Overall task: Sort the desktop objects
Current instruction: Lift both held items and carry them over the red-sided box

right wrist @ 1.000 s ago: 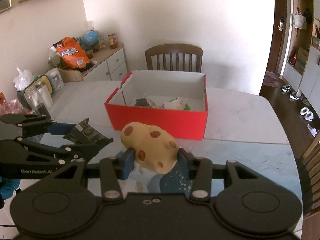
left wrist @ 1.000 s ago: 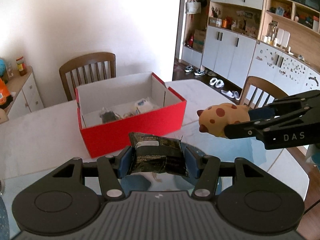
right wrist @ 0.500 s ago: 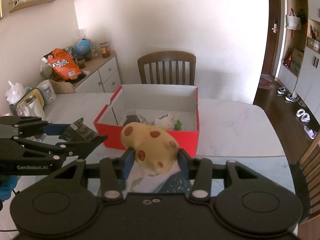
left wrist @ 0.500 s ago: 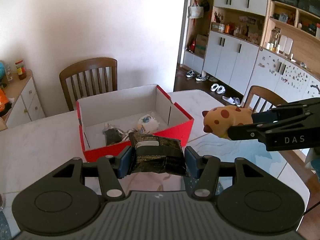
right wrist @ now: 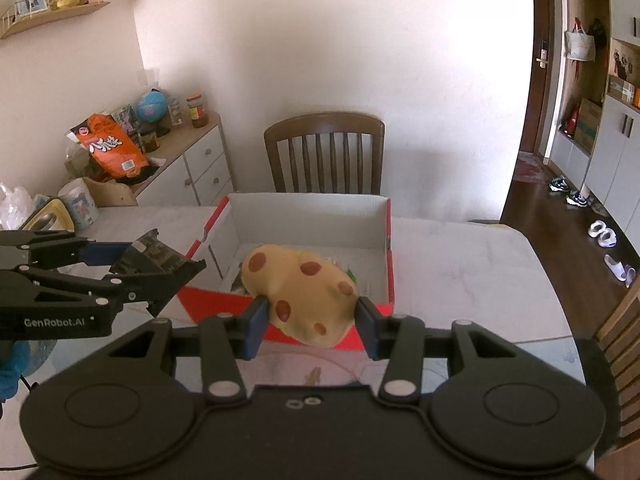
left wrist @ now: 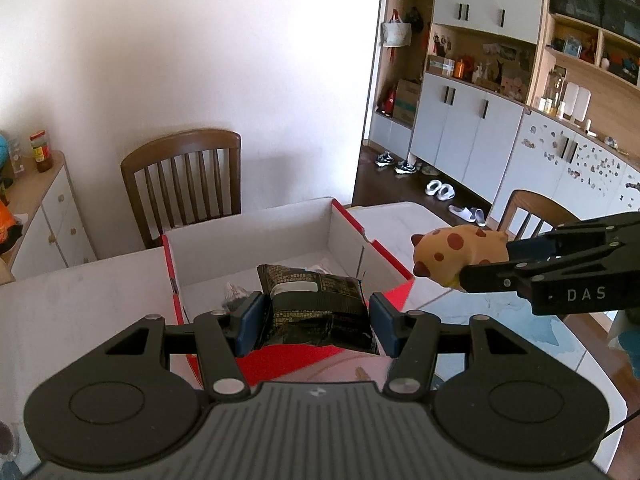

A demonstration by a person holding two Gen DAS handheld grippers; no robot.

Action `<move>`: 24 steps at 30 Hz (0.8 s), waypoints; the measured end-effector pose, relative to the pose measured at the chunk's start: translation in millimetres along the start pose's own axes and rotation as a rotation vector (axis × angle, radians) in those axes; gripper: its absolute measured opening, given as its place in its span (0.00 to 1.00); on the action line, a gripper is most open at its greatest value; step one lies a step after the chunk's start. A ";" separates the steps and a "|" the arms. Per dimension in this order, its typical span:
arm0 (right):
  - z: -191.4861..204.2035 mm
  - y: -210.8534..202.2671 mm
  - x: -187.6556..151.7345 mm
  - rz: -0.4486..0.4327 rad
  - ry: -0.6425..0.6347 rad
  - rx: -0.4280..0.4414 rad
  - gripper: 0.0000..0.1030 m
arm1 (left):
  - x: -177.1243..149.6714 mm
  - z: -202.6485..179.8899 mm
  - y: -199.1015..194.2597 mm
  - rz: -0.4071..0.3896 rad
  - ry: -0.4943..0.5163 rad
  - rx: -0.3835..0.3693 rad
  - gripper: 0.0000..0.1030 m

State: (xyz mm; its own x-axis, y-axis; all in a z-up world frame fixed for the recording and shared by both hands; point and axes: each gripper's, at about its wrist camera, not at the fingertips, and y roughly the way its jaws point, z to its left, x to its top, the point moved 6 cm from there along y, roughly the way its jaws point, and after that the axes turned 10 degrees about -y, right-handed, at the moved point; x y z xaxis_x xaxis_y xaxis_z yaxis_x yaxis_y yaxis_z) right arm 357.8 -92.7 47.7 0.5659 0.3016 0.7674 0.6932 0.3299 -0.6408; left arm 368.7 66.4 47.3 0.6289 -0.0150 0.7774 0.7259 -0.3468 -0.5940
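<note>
My left gripper [left wrist: 316,318] is shut on a dark snack packet [left wrist: 316,308], held over the near wall of the red box [left wrist: 384,252]. My right gripper [right wrist: 310,320] is shut on a tan soft toy with brown spots [right wrist: 304,292], also over the box's near wall [right wrist: 390,248]. In the left wrist view the toy [left wrist: 456,254] and right gripper [left wrist: 484,268] hang at the right, beside the box. In the right wrist view the packet [right wrist: 158,258] and left gripper [right wrist: 160,268] sit at the left. A few small items lie on the box's white floor, mostly hidden.
The box stands on a pale marble table [right wrist: 460,264] with a glass mat near me. A wooden chair [right wrist: 326,156] stands behind the box, another chair [left wrist: 532,212] at the right. A sideboard [right wrist: 176,160] with bags and jars is at the left.
Both grippers have moved forward and slightly up toward the box, carrying the packet and the toy. The box now looks closer, and both objects overlap its near wall.
</note>
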 end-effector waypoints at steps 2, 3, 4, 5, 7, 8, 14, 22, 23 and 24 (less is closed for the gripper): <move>-0.7 5.6 3.9 0.002 0.004 -0.001 0.45 | 2.5 3.7 3.6 -0.001 -0.005 -0.003 0.55; -1.3 7.5 5.4 0.002 0.005 -0.002 0.45 | 4.7 5.1 5.8 -0.001 -0.006 -0.004 0.55; -1.7 9.6 7.2 0.002 0.007 -0.003 0.45 | 7.3 7.0 8.6 -0.001 -0.006 -0.004 0.55; -2.3 11.9 9.3 0.001 0.010 -0.004 0.45 | 9.5 8.4 11.2 -0.002 -0.006 -0.005 0.55; -3.4 15.9 13.6 0.000 0.014 -0.008 0.45 | 12.8 11.7 16.2 -0.001 -0.007 -0.009 0.55; -4.2 17.9 16.0 -0.002 0.017 -0.010 0.45 | 14.9 13.0 19.3 -0.001 -0.007 -0.010 0.55; -12.2 35.7 27.6 0.000 0.033 -0.015 0.45 | 25.6 22.8 39.5 0.005 -0.006 -0.021 0.55; -21.4 59.5 36.9 0.015 0.045 -0.024 0.45 | 36.4 29.9 70.4 0.026 -0.002 -0.039 0.55; -22.2 62.3 37.8 0.016 0.045 -0.025 0.45 | 36.1 30.9 74.8 0.031 -0.002 -0.037 0.55; -22.7 65.3 38.4 0.018 0.045 -0.026 0.45 | 35.5 32.9 79.3 0.037 -0.004 -0.035 0.55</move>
State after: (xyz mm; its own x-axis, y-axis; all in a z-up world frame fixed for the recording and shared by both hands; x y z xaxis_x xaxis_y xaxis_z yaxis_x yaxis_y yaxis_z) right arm 434.9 -79.9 35.8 0.5974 0.2661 0.7565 0.6937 0.3017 -0.6540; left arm 457.9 69.2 20.9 0.6560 -0.0247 0.7543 0.6923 -0.3784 -0.6145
